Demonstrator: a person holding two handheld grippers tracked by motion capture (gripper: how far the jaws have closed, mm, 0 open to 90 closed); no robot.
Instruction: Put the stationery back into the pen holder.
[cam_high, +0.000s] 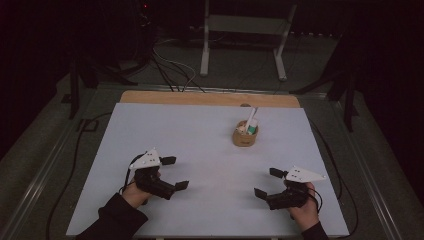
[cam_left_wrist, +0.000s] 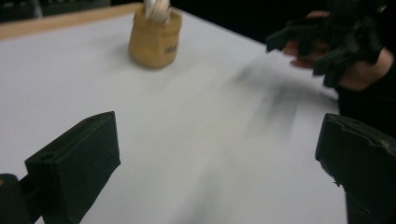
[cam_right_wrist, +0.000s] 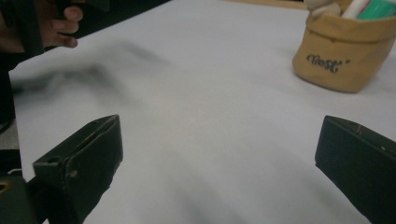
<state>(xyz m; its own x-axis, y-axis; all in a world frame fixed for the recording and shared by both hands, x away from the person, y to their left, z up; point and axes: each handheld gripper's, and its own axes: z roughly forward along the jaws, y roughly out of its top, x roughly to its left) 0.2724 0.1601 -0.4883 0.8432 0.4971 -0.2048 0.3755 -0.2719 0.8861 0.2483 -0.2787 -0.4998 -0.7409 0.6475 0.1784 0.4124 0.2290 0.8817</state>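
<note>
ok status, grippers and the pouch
Left gripper open, right gripper open, both empty. Pouch upright at far right, items inside, untouched. Mat between bare.

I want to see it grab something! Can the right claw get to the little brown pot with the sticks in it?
Probably yes. The right claw is open and holds nothing, and only bare white table lies between it and the brown pot.

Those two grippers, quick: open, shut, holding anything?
Left gripper: open, holding nothing.
Right gripper: open, holding nothing.
</note>
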